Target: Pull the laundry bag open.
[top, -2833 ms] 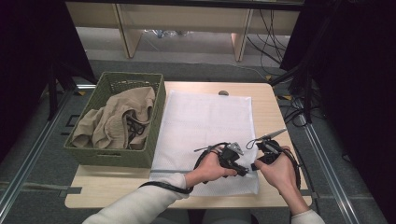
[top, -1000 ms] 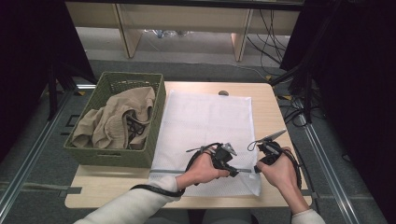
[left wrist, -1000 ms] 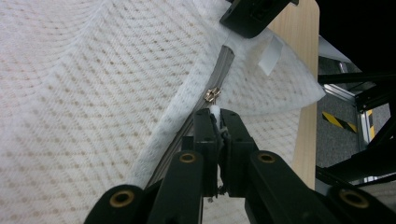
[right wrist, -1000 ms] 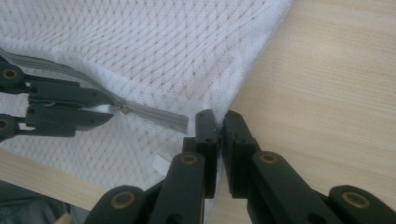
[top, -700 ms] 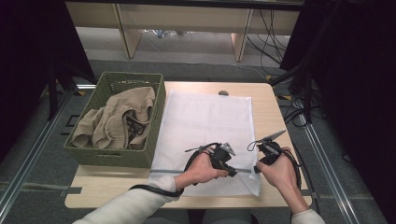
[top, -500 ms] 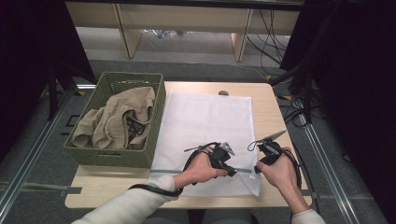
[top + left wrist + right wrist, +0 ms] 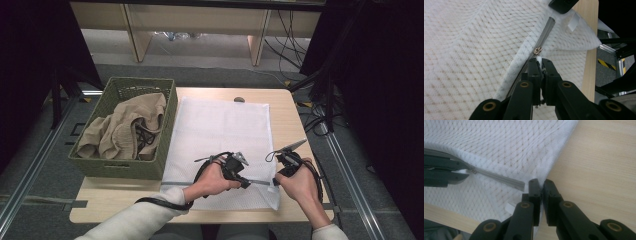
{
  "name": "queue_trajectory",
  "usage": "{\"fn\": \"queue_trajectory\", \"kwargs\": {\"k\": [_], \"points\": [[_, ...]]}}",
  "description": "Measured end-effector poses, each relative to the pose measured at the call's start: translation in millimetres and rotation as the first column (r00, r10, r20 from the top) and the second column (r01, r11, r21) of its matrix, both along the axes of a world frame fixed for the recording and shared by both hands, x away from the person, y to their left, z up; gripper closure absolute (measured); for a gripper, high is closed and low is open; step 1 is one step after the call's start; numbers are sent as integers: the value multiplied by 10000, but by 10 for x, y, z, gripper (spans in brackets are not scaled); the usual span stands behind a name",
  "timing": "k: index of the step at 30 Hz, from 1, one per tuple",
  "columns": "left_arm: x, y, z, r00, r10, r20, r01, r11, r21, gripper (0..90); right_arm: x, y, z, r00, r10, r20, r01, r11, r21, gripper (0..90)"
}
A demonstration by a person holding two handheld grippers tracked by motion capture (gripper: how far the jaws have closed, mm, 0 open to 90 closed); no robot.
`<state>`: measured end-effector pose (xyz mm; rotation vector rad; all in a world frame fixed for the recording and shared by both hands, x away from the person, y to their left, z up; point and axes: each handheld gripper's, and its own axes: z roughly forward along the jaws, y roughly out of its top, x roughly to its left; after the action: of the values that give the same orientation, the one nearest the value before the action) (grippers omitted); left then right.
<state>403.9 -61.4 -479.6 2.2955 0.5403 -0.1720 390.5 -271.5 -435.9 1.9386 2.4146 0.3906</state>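
Wooden table [image 7: 295,125], mesh bag's [image 7: 220,130] zipper edge pinched between both hand-held grippers.

Even, soft overhead light falls on the pale wooden table [image 7: 292,115] and the white mesh zip bag [image 7: 220,130], which reads bright without glare; the surroundings to either side sink into near black. Shadows are faint. The high view is slightly soft and grainy. In both gripper views the mesh just beyond the jaws is fairly sharp, while the black jaw arms nearest the lens blur, and the corners darken.
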Motion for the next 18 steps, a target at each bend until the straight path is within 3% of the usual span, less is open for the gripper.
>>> {"fn": "queue_trajectory", "kwargs": {"k": [1,7,10,12,16,17,18], "points": [[-1,5,0,10000,6,-26,-6,10000,-9,864,4,-8,-11,9997,190,168,-190,9998,-32,867],[3,47,1,10000,60,45,-60,9999,84,864,7,-17,-15,9997,187,173,-187,9998,-38,867],[4,69,3,10000,68,30,-68,9999,102,864,-7,19,3,9988,-343,-336,341,9994,-48,867],[7,89,1,10000,75,36,-75,9999,110,864,4,2,-20,10000,-21,-69,20,9999,-121,867],[15,125,1,9999,128,25,-128,9998,152,864,1,5,-4,9995,-181,-244,179,9998,-90,867],[14,130,-1,9999,142,19,-143,9998,122,864,11,-22,-23,9997,200,138,-198,9997,-113,867],[14,133,-1,9999,143,13,-144,9998,113,864,12,-26,-23,9996,237,149,-235,9997,-107,867]]}}
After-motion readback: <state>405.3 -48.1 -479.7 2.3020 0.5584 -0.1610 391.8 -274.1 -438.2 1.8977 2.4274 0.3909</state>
